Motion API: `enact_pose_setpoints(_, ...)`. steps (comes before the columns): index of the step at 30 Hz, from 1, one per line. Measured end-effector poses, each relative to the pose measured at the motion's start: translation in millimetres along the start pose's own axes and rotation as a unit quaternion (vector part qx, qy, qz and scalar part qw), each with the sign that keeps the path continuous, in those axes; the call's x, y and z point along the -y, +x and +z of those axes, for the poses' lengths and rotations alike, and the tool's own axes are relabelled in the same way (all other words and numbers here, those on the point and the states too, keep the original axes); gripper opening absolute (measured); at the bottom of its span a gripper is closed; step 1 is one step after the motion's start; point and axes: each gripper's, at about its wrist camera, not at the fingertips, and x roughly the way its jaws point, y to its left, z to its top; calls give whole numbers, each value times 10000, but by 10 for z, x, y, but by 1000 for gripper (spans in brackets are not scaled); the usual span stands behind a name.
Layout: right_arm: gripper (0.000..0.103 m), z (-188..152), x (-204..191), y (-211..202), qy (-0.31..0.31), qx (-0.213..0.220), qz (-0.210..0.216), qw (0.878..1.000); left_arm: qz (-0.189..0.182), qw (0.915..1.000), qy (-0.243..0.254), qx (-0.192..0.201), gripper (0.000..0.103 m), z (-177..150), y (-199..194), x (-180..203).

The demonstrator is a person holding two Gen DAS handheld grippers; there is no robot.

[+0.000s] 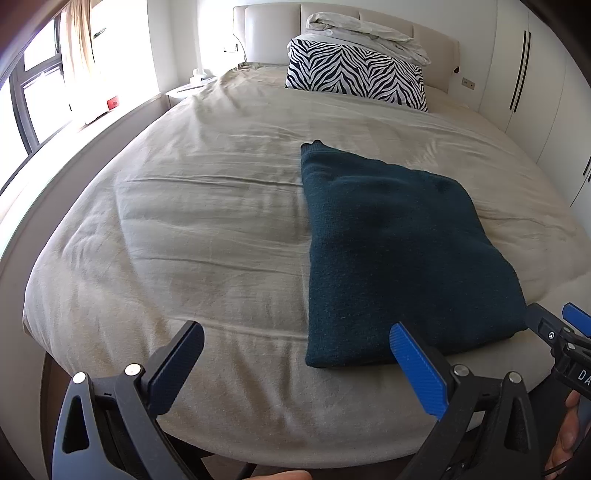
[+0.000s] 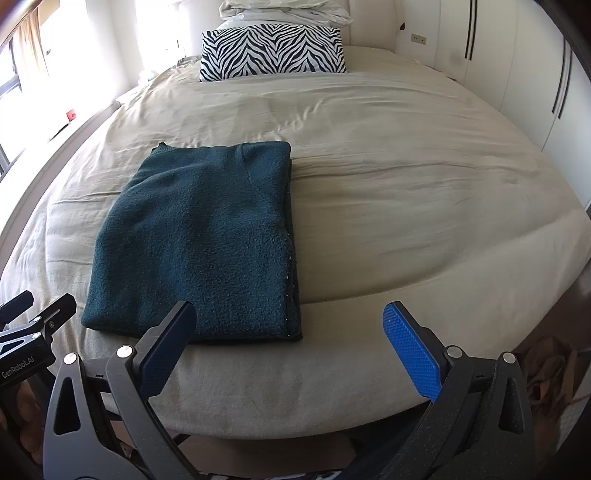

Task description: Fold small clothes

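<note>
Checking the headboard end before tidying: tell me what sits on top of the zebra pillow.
A rumpled pile of white bedding lies on the zebra pillow, against the headboard. Whatever is behind the pillow is hidden.

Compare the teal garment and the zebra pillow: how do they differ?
The garment is plain dark teal; the pillow is black-and-white striped. The garment lies flat and folded near the foot of the bed; the pillow stands propped at the headboard end, with bedding piled behind it. Both rest on the bed, untouched by either gripper.
</note>
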Motion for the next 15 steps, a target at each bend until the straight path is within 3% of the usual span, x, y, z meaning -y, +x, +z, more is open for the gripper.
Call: enact_pose_setpoints(15, 103, -3, -12, -7, -16, -5, -7, 10000, -4, 10000, -6, 0, 103, -3, -3, -1)
